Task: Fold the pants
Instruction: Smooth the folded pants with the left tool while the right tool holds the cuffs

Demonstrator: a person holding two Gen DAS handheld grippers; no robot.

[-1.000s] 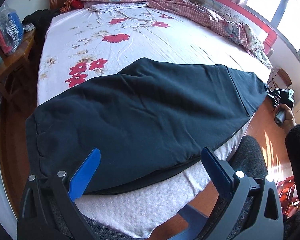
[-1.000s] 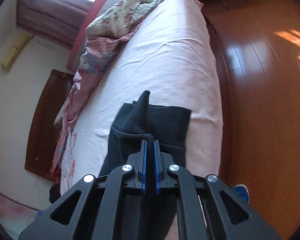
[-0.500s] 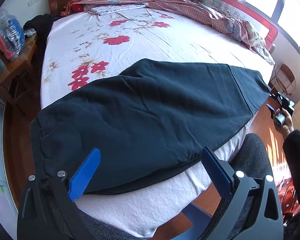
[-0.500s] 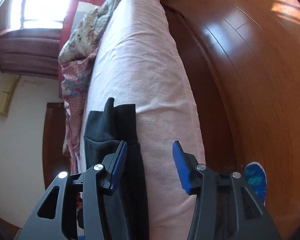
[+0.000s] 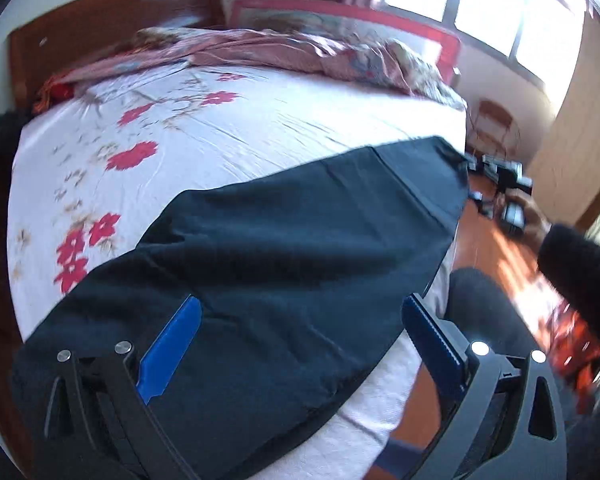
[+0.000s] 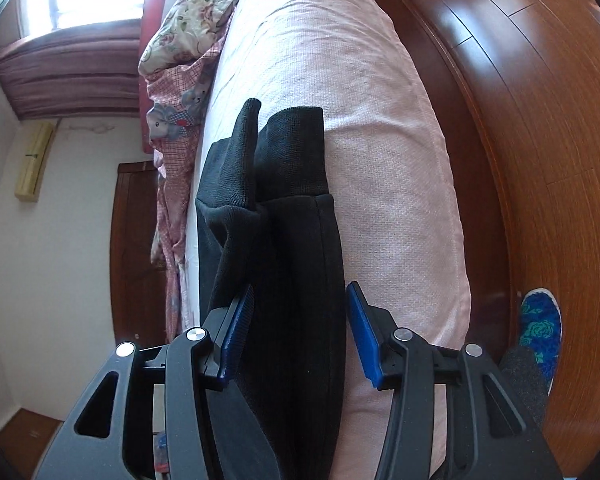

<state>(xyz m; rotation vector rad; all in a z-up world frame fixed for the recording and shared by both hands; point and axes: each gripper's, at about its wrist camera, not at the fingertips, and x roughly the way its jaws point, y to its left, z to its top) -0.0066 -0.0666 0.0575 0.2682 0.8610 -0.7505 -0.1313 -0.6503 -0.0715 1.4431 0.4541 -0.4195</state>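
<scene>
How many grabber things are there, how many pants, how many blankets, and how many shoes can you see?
Hand-held grippers: 2, the left hand-held gripper and the right hand-held gripper
Pants: 1, the dark pants
Blankets: 1, the pink blanket
Shoes: 1, the blue shoe
Total: 5

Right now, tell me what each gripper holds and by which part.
Nothing is held. The left gripper has its jaws open over the dark navy fabric pants. The right gripper has its jaws open around the ribbed cuff end, not clamped.
</scene>
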